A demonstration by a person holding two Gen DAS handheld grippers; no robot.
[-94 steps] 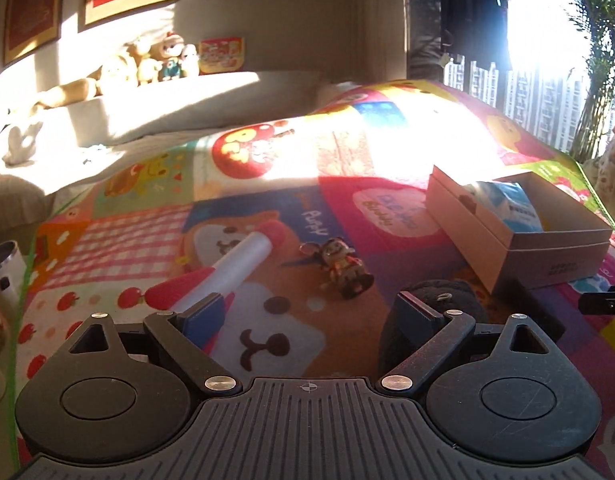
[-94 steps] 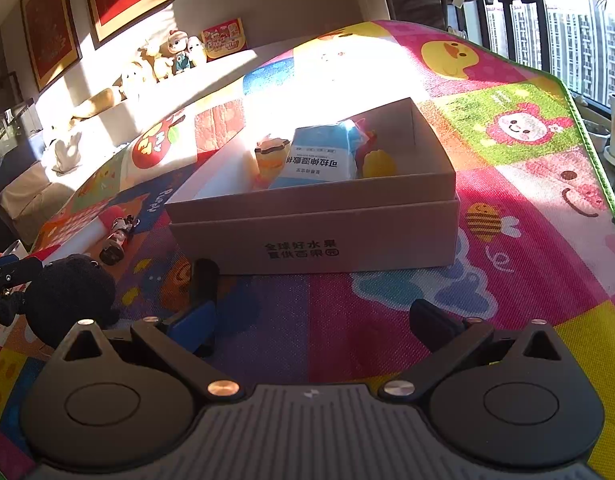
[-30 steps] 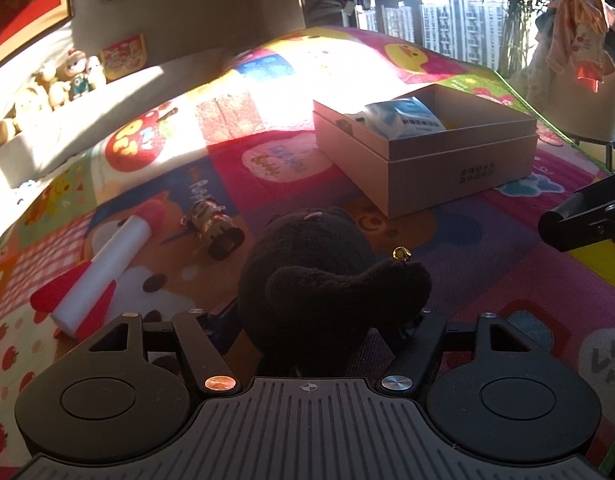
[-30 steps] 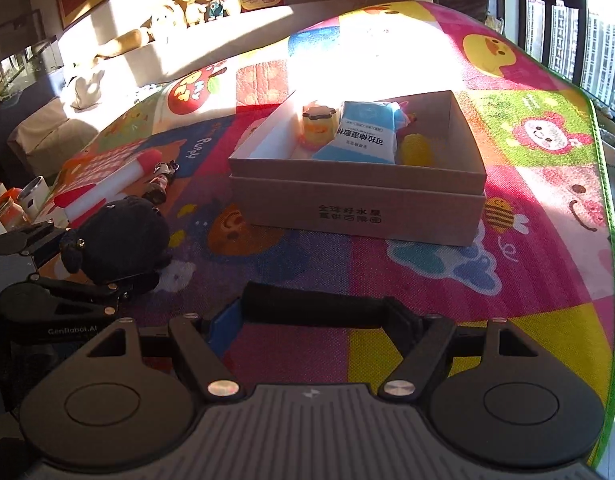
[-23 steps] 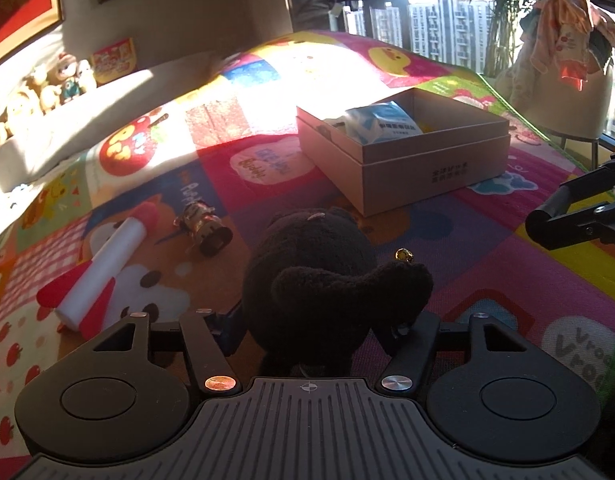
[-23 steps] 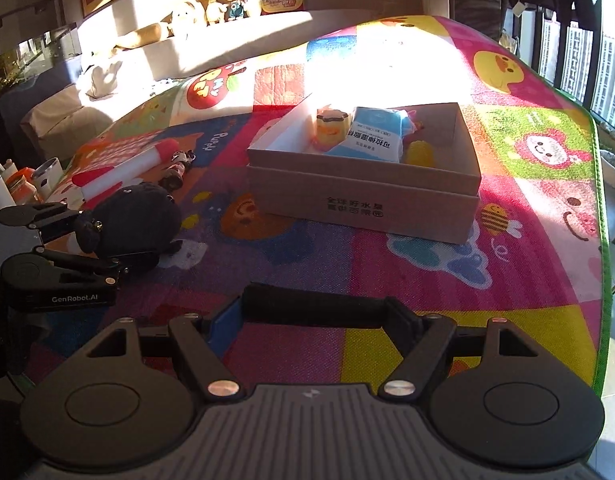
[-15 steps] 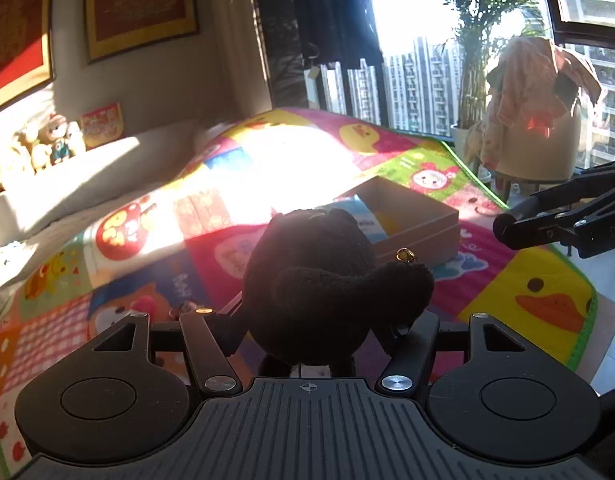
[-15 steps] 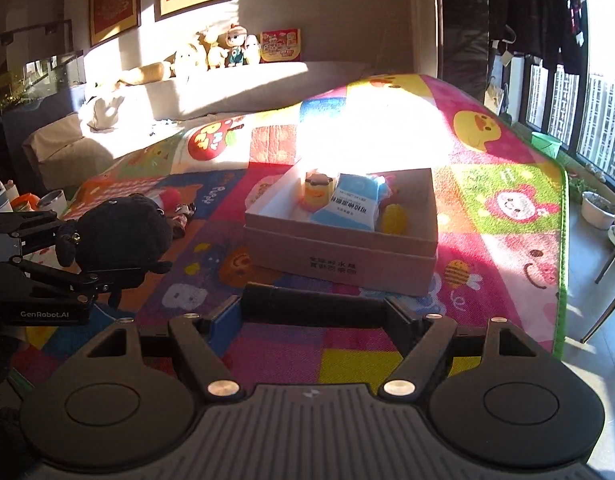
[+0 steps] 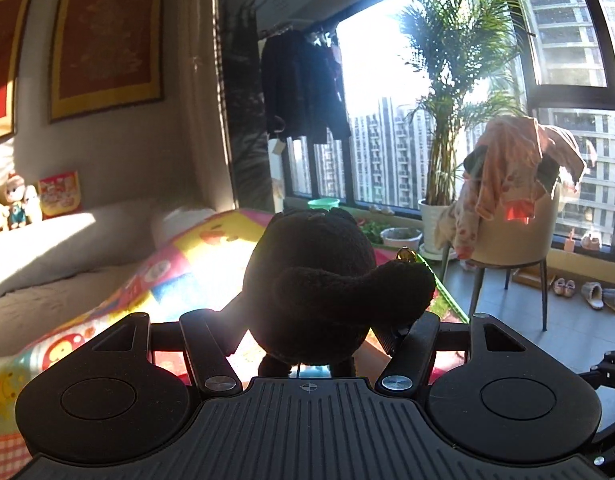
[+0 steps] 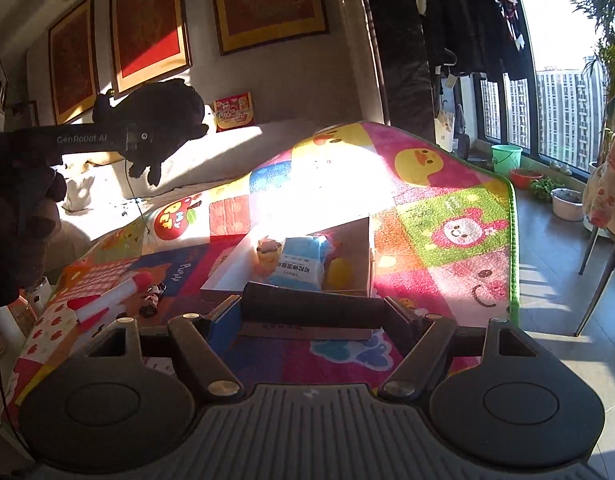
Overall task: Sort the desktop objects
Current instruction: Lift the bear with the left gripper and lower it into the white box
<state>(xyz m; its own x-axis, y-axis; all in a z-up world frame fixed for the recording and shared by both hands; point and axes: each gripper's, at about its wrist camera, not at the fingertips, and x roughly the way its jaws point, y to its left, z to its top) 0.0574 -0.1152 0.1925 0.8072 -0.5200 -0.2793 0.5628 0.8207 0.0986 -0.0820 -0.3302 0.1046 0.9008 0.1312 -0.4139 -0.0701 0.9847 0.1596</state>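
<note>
Left wrist view: black plush toy [image 9: 319, 280], earlier on mat, now airborne.

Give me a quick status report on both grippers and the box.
Left gripper shut on black plush toy, lifted. Right gripper shut on dark cylinder. Box open on mat, path clear.

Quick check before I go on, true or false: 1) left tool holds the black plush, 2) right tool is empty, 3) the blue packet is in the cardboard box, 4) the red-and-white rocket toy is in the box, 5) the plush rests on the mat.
1) True: the left tool grips the black plush.
2) False: the right tool clamps a dark cylinder.
3) True: the blue packet lies in the cardboard box.
4) False: the rocket toy lies on the mat, left of the box.
5) False: the plush is held in the air.
</note>
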